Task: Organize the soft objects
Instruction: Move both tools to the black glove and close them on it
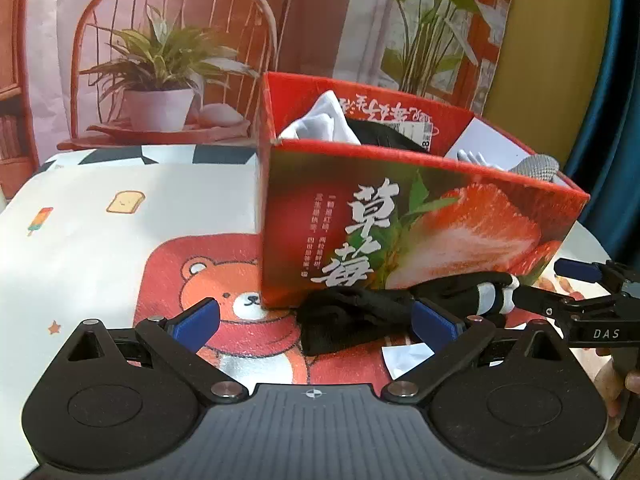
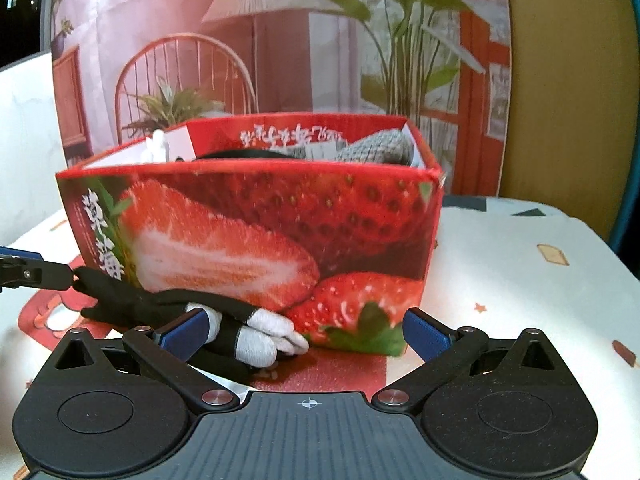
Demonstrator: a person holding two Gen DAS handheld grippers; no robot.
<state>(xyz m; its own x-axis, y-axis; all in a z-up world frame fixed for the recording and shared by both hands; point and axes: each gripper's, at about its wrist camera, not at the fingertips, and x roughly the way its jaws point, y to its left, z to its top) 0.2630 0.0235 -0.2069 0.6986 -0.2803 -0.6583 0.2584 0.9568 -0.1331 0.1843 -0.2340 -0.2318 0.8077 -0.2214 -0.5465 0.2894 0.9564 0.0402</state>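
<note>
One strawberry box (image 1: 404, 224) mid-desk, one black glove (image 1: 360, 316) with white fingertips lying along its front. Left gripper (image 1: 316, 320) jaws spread around it; right gripper (image 2: 304, 330) spread too, empty.

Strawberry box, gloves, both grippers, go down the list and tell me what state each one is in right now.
Strawberry box: upright, open-topped, already holding soft items.
White cloth: inside the box, poking above the rim.
Grey knit item: inside the box.
Black glove with white fingertips: lying on the mat against the box front.
Left gripper: open.
Right gripper: open.
</note>
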